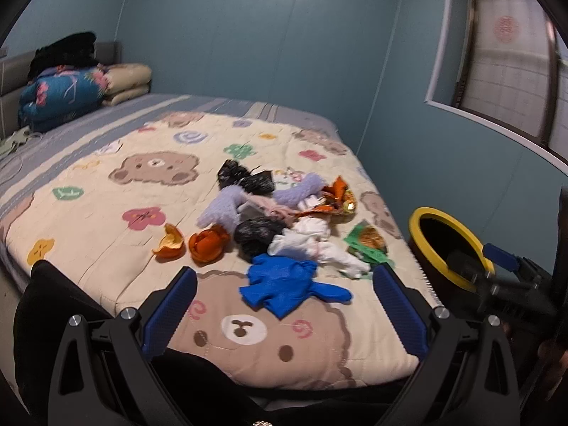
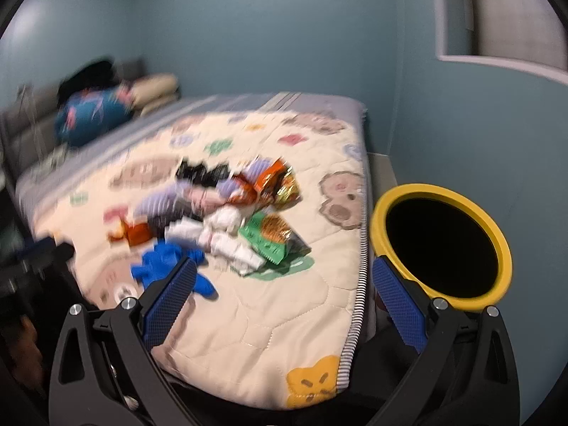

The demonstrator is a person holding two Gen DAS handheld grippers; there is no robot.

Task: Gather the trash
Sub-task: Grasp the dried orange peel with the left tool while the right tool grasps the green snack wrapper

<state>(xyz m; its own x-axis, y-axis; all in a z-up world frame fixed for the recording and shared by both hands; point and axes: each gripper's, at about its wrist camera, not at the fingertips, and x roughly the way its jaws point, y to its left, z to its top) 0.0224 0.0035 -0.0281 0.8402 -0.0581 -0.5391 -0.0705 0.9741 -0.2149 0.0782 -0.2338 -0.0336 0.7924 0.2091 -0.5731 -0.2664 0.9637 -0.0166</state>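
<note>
The left gripper (image 1: 284, 305) has its two blue-padded jaws spread wide with nothing between them, held above the near end of a bed. Just beyond the jaws, a crumpled blue glove (image 1: 284, 284) lies on a quilt (image 1: 106, 220) printed with bears and flowers.

Past the glove sits the trash pile, near the middle of the quilt and toward its right edge. It holds white tissues (image 1: 312, 245), a black bag (image 1: 255, 234), two pieces of orange peel (image 1: 207, 245), lilac fuzzy cloth (image 1: 223, 207), a second black bag (image 1: 245, 177), an orange wrapper (image 1: 335, 197) and a green wrapper (image 1: 367, 241).

To the right of the bed stands a dark bin (image 1: 426, 216) with a yellow rim, its mouth open. The right gripper (image 1: 497, 266) shows in front of the bin in the left view, seen from the side.

In the right view, which is blurred, the right gripper (image 2: 284, 305) also has its jaws wide apart and empty. Its left finger overlaps the glove (image 2: 159, 262); its right finger overlaps the rim of the bin (image 2: 497, 241). The green wrapper (image 2: 269, 238) lies ahead between them, beside the tissues (image 2: 227, 234).

At the far end of the bed, folded bedding (image 1: 64, 92) is stacked against a teal wall (image 1: 248, 35). A window (image 1: 507, 56) is at upper right.
</note>
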